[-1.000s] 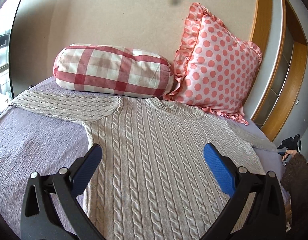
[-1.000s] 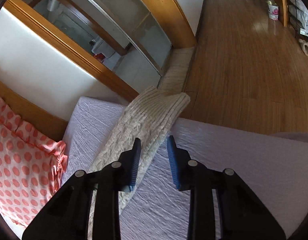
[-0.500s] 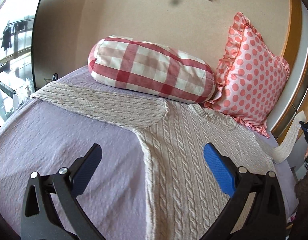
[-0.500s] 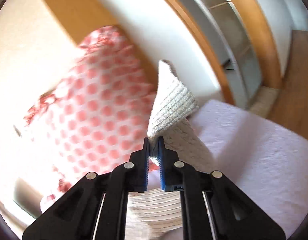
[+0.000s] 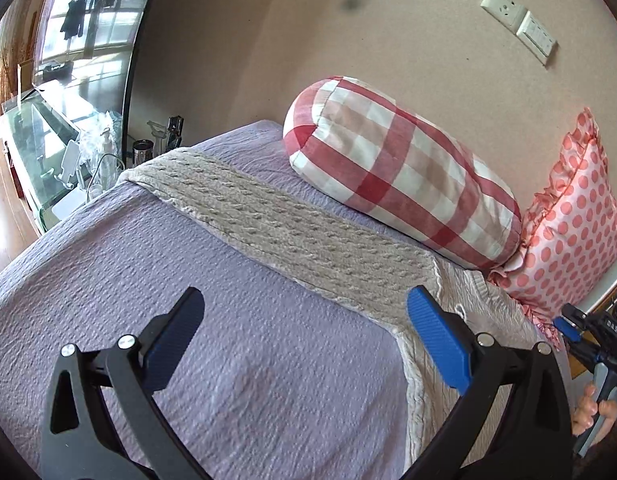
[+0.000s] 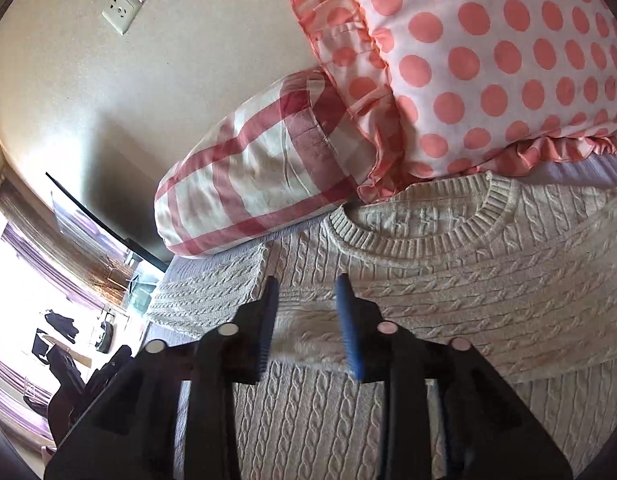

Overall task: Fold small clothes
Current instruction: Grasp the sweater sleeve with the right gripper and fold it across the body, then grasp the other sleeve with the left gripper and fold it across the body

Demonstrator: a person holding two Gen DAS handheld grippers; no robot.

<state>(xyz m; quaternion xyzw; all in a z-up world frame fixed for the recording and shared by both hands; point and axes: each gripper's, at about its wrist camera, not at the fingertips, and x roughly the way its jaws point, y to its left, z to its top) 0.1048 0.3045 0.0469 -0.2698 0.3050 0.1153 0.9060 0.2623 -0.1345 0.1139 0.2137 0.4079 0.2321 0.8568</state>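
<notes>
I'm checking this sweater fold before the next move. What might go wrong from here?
The right gripper stands open over the folded-in sleeve of the cream cable-knit sweater; pulling away carelessly might snag the knit and undo the fold. The other sleeve reaches the edge of the purple bedspread, so its cuff may slip off. The open left gripper might pinch bedspread along with knit.

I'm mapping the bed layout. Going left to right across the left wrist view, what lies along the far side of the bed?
Cluttered glass side table → sweater sleeve → red checked bolster → pink polka-dot pillow.
</notes>
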